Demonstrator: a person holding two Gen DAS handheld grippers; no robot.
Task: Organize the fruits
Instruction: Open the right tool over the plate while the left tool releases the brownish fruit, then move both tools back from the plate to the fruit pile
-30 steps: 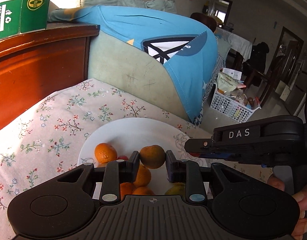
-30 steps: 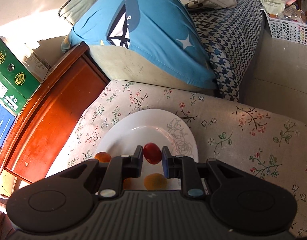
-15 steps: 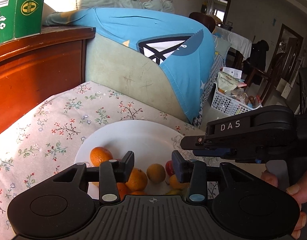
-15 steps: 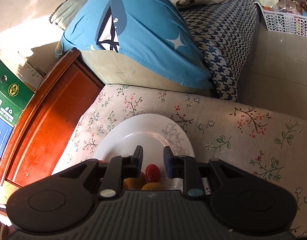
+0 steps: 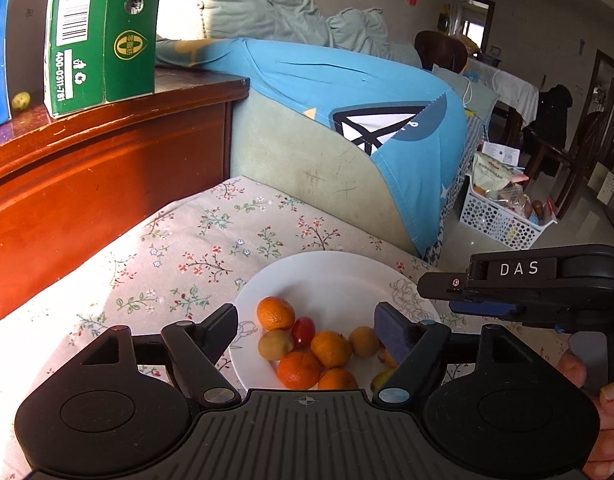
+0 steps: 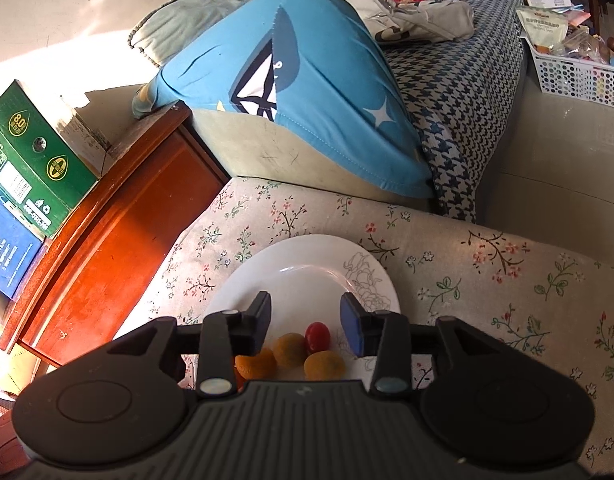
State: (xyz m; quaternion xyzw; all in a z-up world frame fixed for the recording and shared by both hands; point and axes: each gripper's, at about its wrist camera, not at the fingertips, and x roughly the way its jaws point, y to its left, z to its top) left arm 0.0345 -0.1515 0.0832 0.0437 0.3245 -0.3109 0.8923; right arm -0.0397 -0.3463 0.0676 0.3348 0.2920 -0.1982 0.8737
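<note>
A white plate (image 5: 331, 280) lies on the floral cloth and holds several fruits: oranges (image 5: 275, 313), a red cherry tomato (image 5: 303, 331) and brownish round fruits (image 5: 363, 341). My left gripper (image 5: 307, 330) is open and empty, raised above the plate's near side. My right gripper (image 6: 305, 316) is open and empty above the same plate (image 6: 307, 264); a red tomato (image 6: 317, 335) and brownish fruits (image 6: 291, 349) lie below it. The right gripper also shows side-on in the left wrist view (image 5: 439, 286).
A red-brown wooden cabinet (image 5: 87, 168) with a green carton (image 5: 99, 32) stands left. A sofa arm with a blue cloth (image 5: 367, 100) rises behind the plate. A white basket of goods (image 5: 503, 216) sits on the floor at right. A small green fruit (image 5: 21, 101) lies on the cabinet.
Both grippers let go of their fruits onto the plate, the left a brownish fruit and the right the red tomato, opened wide, and drew back and up.
</note>
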